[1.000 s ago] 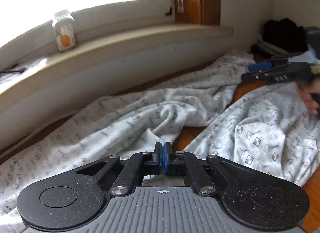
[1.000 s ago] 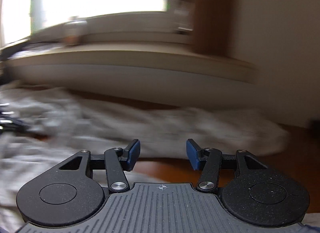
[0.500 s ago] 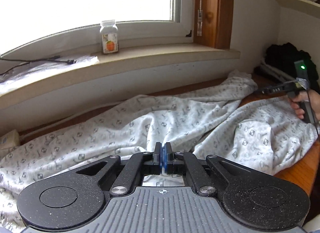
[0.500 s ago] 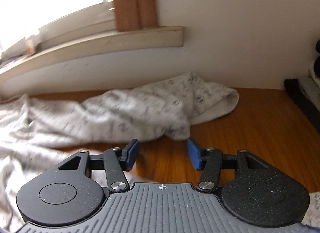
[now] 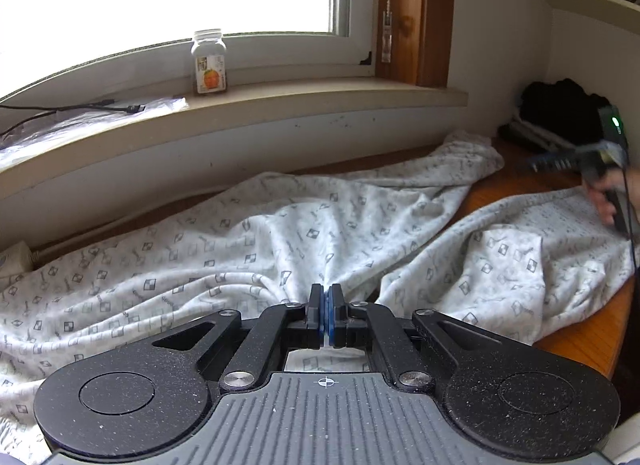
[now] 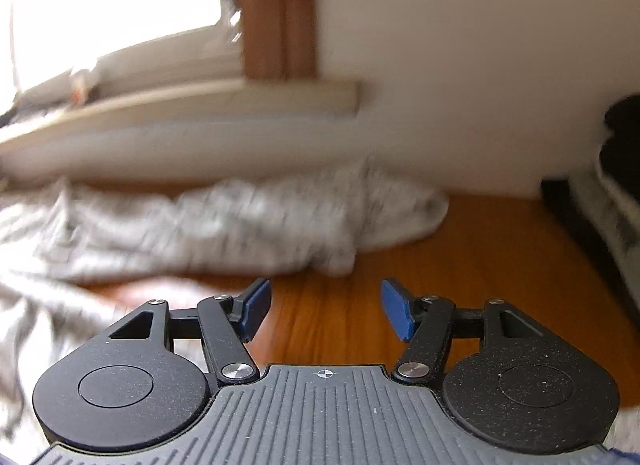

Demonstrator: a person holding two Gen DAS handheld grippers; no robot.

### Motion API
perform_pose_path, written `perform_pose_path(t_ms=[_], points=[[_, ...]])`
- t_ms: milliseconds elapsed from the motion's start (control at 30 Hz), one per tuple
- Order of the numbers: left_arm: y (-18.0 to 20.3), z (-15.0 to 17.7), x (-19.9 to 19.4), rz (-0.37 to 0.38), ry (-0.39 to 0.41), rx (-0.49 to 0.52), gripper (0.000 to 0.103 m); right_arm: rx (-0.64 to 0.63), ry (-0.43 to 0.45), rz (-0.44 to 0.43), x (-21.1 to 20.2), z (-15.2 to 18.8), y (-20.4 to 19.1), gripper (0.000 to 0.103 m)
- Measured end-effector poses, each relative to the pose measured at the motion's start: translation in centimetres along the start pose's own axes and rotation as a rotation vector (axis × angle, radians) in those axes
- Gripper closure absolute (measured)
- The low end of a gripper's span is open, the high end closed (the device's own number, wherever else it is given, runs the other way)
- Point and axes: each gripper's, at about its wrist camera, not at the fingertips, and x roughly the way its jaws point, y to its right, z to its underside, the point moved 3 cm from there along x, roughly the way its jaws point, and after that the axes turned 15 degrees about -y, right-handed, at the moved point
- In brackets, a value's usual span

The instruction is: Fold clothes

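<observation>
Pajama pants (image 5: 280, 241), white with little grey square prints, are lying crumpled across the wooden table (image 5: 580, 337) under the windowsill (image 5: 280, 105). The left gripper (image 5: 328, 317) is pinched tight on a bunch of the fabric right at its tips, with the cloth fanning out from there. The right gripper (image 6: 324, 311) sits spread wide over bare wood, holding nothing, pants just beyond and to its left. That view is pretty blurry, so the print barely shows. A bottle (image 5: 209, 62) stands on the sill.

Left tool (image 5: 325, 315) pads pressed together on cloth, right tool (image 6: 324, 313) pads spread wide, empty
</observation>
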Motion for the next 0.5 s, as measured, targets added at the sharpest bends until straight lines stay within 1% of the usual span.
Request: perform_pose_path(t_ms=[67, 133, 233, 300, 367, 500], points=[[-0.2, 0.0, 0.3, -0.005, 0.001, -0.006, 0.101, 0.003, 0.005, 0.017, 0.4, -1.0, 0.2, 0.042], [-0.5, 0.1, 0.7, -0.006, 0.001, -0.014, 0.101, 0.006, 0.002, 0.019, 1.0, -1.7, 0.3, 0.047], [-0.7, 0.4, 1.0, 0.001, 0.002, -0.027, 0.101, 0.010, -0.028, -0.023, 2.4, -2.3, 0.7, 0.063], [-0.8, 0.4, 1.0, 0.009, 0.006, -0.033, 0.101, 0.017, -0.034, -0.054, 2.4, -2.4, 0.7, 0.093], [-0.8, 0.2, 0.7, 0.014, 0.017, -0.031, 0.101, 0.017, 0.007, -0.035, 1.1, -2.4, 0.9, 0.096], [-0.7, -0.1, 0.1, 0.026, 0.037, -0.028, 0.101, 0.020, 0.094, -0.033, -3.7, -2.8, 1.9, 0.098]])
